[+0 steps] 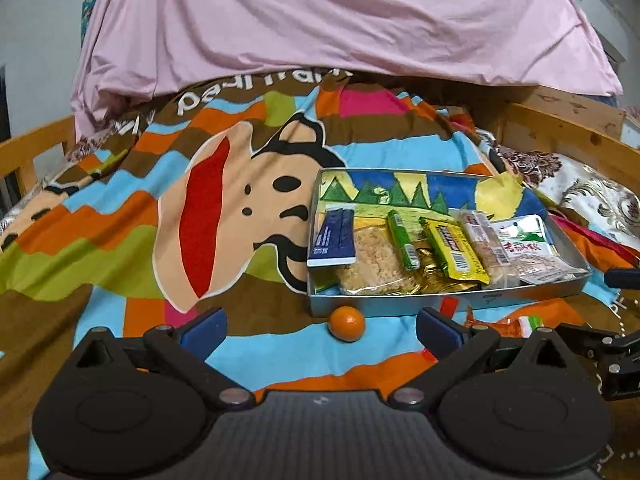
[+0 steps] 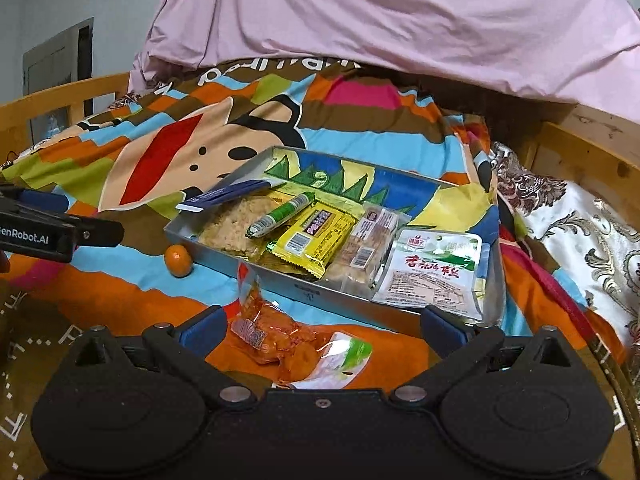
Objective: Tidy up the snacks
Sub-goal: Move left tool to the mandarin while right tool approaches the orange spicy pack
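Metal tray (image 2: 224, 254): rests on the patterned bedspread (image 1: 120, 240), long axis running left to right across the left wrist view, skewed in the right wrist view so its near right corner sits closest to us.

Contents, left end to right end: blue packet (image 1: 334, 236) propped on the left wall; crumbly cake pack (image 1: 372, 264); green tube (image 1: 403, 240); yellow packet (image 1: 454, 248); clear-wrapped bar (image 1: 486, 242); white pouch (image 2: 434, 272) with red script. All lie with long axes across the tray's width, ends toward the near and far rims.

Outside the tray: small orange (image 1: 347, 323), just beside the near rim toward its left corner; orange-red snack pouch (image 2: 280, 340) on the bedspread below that rim.

Our left gripper (image 1: 320, 330): fingers apart, holding nothing, the orange just ahead.

Our right gripper (image 2: 322, 328): fingers apart, the snack pouch lying between them, untouched.

Only the right wrist view shows the pouch whole; the left shows a sliver.
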Demonstrator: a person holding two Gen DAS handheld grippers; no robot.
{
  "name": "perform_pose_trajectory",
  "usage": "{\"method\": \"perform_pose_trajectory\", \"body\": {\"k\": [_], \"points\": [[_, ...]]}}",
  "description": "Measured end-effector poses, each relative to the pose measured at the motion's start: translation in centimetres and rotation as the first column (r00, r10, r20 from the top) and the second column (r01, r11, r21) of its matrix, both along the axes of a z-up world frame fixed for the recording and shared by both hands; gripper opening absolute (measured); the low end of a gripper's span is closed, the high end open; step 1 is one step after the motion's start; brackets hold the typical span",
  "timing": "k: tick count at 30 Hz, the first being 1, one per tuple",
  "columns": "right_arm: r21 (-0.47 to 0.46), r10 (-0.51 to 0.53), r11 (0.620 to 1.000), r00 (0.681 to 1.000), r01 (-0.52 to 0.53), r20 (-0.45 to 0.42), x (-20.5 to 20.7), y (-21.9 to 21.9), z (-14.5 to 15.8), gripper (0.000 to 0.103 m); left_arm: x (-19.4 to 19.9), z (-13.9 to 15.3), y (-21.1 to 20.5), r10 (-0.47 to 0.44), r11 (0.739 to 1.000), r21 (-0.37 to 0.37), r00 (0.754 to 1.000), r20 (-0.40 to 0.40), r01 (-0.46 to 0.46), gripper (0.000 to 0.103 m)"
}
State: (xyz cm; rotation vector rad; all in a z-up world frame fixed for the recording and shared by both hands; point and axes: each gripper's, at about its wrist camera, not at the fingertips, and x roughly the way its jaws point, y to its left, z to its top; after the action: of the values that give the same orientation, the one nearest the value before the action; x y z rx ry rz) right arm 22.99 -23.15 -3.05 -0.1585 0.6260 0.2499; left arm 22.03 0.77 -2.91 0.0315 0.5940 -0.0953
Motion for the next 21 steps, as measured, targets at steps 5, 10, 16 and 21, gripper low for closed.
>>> {"method": "perform_pose_trajectory", "body": {"k": [5, 10, 16, 21], "points": [[-0.040, 0.020, 0.999, 1.000, -0.020, -0.002, 0.7, 0.4, -0.5, 0.102, 1.1, -0.8, -0.1, 0.009, 1.000, 0.008, 1.000, -0.017, -0.009, 0.103], [-0.035, 0.023, 0.999, 1.000, -0.024, -0.015, 1.4, 0.2, -0.9, 0.102, 1.7, -1.4, 0.2, 0.024, 1.000, -0.016, 0.998, -0.051, -0.024, 0.103], [-0.030, 0.026, 0.999, 0.999, -0.027, -0.030, 2.0, 0.1, -1.2, 0.102, 2.3, -1.9, 0.2, 0.024, 1.000, -0.016, 0.998, -0.059, -0.025, 0.103], [-0.030, 0.039, 0.999, 0.998, -0.040, -0.052, 2.4, 0.2, -1.6, 0.102, 3.0, -2.4, 0.1, 0.022, 1.000, -0.016, 0.997, -0.070, -0.023, 0.103]]}}
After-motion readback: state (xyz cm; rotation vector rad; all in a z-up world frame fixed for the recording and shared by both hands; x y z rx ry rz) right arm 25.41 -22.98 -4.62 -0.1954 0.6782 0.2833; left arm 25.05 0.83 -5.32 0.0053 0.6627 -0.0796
